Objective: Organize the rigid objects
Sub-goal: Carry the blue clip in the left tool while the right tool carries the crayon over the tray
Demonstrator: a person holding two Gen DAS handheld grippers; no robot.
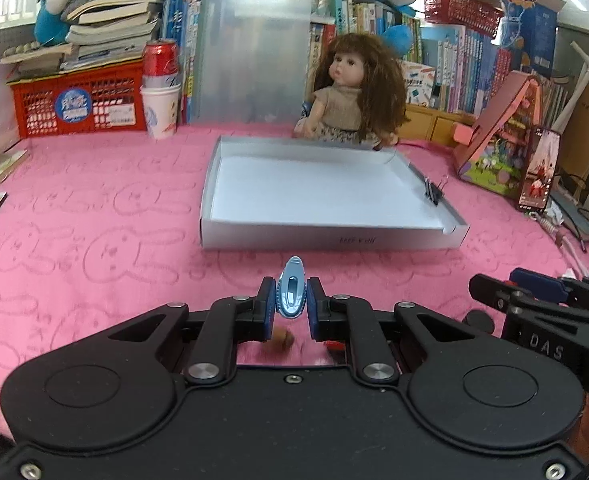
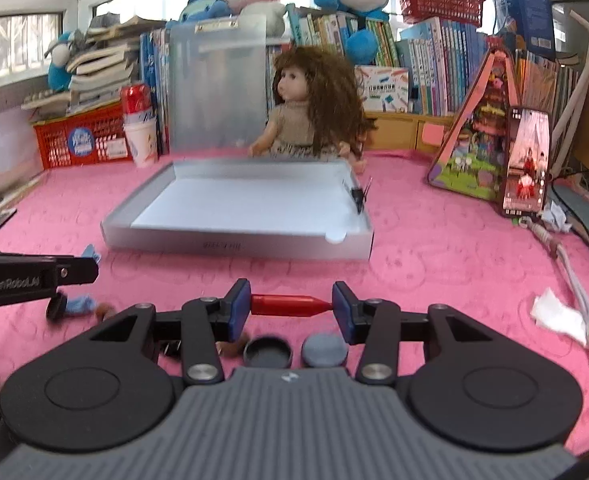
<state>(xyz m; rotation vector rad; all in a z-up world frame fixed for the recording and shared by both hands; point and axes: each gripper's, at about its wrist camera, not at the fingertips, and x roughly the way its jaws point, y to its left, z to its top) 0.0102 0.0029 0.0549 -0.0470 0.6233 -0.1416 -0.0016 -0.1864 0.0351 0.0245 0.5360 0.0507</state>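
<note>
My left gripper (image 1: 290, 300) is shut on a small light-blue oval gadget (image 1: 291, 294), held upright above the pink cloth, short of the silver tray box (image 1: 334, 236). My right gripper (image 2: 291, 306) is shut on a red pen-like stick (image 2: 288, 305), gripped end to end between the pads, in front of the same tray (image 2: 234, 245). The tray holds a white sheet, with a black binder clip (image 1: 432, 194) on its right wall. A black round cap (image 2: 268, 352) and a grey disc (image 2: 324, 351) lie under my right gripper. A brown nut-like piece (image 1: 280, 338) lies under my left gripper.
A doll (image 1: 352, 96) sits behind the tray, in front of a clear clipboard (image 1: 254, 52). A red crate (image 1: 78, 104), cups with a can (image 1: 160, 92), books and plush toys line the back. A toy house (image 2: 482, 140), a phone (image 2: 526, 160), cables and tissue (image 2: 562, 316) are at right.
</note>
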